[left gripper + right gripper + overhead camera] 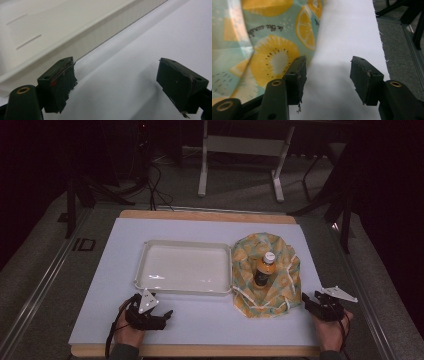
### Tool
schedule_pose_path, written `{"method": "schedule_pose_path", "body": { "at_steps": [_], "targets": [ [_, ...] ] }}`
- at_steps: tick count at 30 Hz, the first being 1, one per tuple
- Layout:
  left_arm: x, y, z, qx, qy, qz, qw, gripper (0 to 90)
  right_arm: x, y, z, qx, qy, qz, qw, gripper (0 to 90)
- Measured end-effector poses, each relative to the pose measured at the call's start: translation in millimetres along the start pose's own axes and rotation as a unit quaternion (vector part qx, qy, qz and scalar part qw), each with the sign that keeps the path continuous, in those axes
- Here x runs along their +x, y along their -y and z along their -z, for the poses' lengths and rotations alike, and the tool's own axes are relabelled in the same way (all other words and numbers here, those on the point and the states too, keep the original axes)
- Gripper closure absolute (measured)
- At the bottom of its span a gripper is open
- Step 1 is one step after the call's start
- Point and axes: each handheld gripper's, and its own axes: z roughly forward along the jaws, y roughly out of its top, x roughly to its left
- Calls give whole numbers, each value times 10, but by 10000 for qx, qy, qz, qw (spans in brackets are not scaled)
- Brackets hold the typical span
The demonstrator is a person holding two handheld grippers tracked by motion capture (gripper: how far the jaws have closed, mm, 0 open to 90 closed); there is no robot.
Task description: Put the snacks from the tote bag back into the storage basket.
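The right gripper (325, 80) has its jaws spread with nothing between them; its left jaw sits just beside the edge of the fruit-print cloth bag (269, 47), apart from it or barely brushing it, which cannot be told. In the high view that gripper (320, 304) rests near the bag's (265, 275) lower right corner, held by the person's right hand (330, 327). The left gripper (116, 82) also stands wide open and empty, over the bare white mat (140, 50) just in front of the tray's (82, 40) near wall. From above it (152, 314) lies near the tray's (145, 270) lower left corner.

The bag lies crumpled and open on the mat, touching the tray's right side, and a small bottle (265, 269) with an orange label and pale cap stands upright in its folds. The tray holds nothing. Judging from this, the work looks barely begun: nothing is gripped, the bottle is still in the bag, and getting it out, probably into the tray, seems to be what is left.
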Motion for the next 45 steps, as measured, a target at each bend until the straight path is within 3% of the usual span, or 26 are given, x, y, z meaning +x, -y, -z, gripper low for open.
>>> {"method": "schedule_pose_path", "body": {
  "at_steps": [9,14,17,22,27,32,38,45],
  "targets": [
    [97,7,29,-208,322,229,9990,150,36,6,15,-74,1,197,9998,515],
    [145,21,36,-300,395,396,9980,150,60,8,24,-65,-8,277,9996,547],
    [151,27,38,-327,419,406,9978,151,55,5,28,-43,-78,192,9998,554],
    [159,40,56,-440,398,488,9970,151,78,-52,50,85,-156,338,9993,568],
    [195,56,69,-528,436,661,9955,151,106,-120,120,-11,-337,464,9984,598],
    [223,64,74,-573,533,765,9940,160,108,-207,203,-16,-364,628,9974,602],
    [223,62,72,-571,652,689,9939,168,93,-308,257,99,-597,831,9947,585],
    [218,60,71,-556,582,687,9944,198,97,-355,297,251,-743,1083,9910,570]
  ]
}}
